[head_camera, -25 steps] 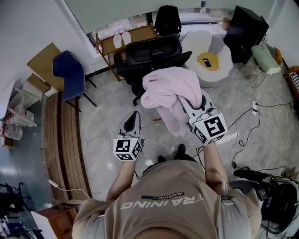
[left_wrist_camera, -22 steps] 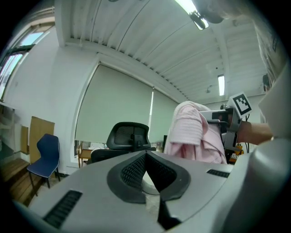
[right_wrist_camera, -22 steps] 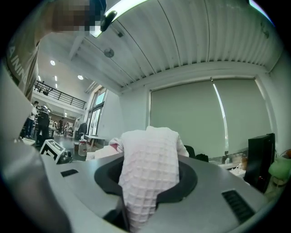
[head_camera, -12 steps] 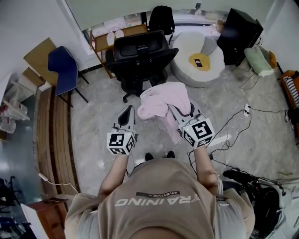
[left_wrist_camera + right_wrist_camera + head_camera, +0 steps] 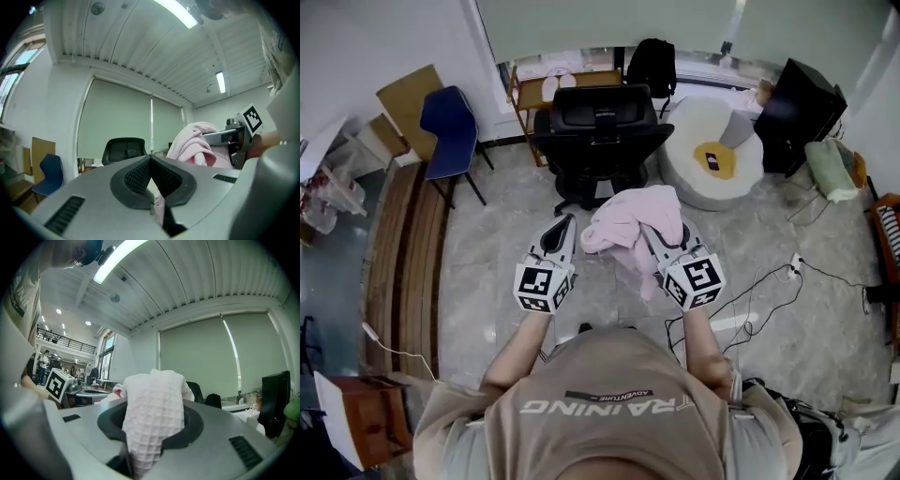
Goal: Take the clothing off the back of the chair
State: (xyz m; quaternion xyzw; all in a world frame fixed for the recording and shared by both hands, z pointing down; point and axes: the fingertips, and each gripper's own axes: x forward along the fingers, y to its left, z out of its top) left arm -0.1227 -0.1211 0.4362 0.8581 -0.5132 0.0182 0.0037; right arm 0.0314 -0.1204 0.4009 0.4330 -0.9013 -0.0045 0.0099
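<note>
Loosely bunched pale-pink waffle-weave garment [image 5: 626,221], clamped in right gripper [image 5: 660,240] fingers, left gripper [image 5: 566,225] fingers pressed together.

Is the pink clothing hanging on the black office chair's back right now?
No, the pink clothing is bunched in the right tongs, held clear of the black office chair standing beyond it.

Office: swivel chair [image 5: 602,131], roller blinds [image 5: 117,122]
</note>
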